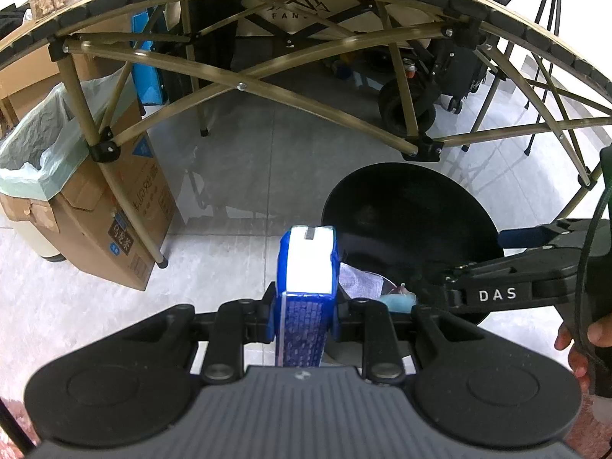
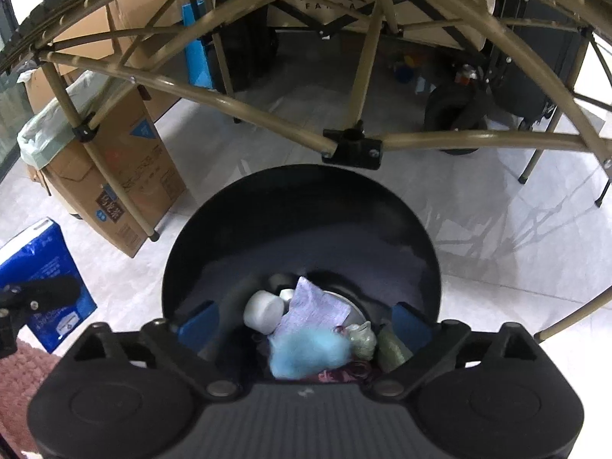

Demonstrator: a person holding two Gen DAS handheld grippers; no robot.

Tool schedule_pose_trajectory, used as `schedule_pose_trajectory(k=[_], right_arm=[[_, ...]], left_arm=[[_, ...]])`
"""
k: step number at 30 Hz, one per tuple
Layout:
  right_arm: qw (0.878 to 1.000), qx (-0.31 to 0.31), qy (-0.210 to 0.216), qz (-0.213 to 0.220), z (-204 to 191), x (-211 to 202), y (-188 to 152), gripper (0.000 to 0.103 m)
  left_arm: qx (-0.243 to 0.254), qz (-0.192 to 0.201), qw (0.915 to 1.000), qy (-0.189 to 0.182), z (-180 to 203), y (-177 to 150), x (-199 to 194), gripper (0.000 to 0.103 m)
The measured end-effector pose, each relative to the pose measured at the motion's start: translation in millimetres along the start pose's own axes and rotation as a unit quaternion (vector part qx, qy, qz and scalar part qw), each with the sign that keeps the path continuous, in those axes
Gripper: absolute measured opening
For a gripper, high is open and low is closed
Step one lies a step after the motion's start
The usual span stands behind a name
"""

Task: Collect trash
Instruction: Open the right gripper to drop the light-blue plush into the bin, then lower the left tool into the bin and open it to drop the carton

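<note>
Your left gripper (image 1: 304, 306): jaws clamped on blue carton (image 1: 306, 298), end-on, ready to drop. Black bin (image 2: 306, 222) just right of those jaws, lid apparently tipped up for access. Your right gripper (image 2: 306, 325): jaws wide over bin mouth, holding nothing; trash (image 2: 306, 344) between them, inside.

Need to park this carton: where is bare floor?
Open tile lies between the cardboard box and the black bin, ahead of the blue carton. The bin's bottom is crowded with trash.
</note>
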State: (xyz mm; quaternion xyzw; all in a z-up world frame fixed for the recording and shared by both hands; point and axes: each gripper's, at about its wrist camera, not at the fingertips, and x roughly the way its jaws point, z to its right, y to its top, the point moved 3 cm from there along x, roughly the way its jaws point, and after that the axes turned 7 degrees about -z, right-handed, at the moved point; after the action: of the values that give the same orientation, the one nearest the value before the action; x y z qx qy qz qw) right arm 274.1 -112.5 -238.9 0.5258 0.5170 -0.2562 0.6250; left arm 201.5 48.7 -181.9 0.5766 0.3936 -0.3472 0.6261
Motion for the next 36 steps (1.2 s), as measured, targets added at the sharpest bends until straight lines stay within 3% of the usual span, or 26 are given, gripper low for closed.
schedule_pose_trajectory(k=[10, 21, 26, 36], right_arm=[[0.999, -0.012, -0.034, 0.016, 12, -13, -3, 0.103], [0.996, 0.026, -0.069, 0.041, 51, -36, -5, 0.103], [0.992, 0.038, -0.101, 0.061, 71, -53, -3, 0.103], [0.988, 0.067, -0.119, 0.069, 94, -67, -8, 0.103]], left_arm=[[0.025, 0.000, 0.9997, -0.001, 16, 4, 3, 0.024], [0.062, -0.008, 0.9978, -0.023, 53, 15, 16, 0.024], [0.077, -0.013, 0.9963, -0.036, 73, 25, 28, 0.024], [0.089, -0.022, 0.9945, -0.052, 103, 49, 62, 0.024]])
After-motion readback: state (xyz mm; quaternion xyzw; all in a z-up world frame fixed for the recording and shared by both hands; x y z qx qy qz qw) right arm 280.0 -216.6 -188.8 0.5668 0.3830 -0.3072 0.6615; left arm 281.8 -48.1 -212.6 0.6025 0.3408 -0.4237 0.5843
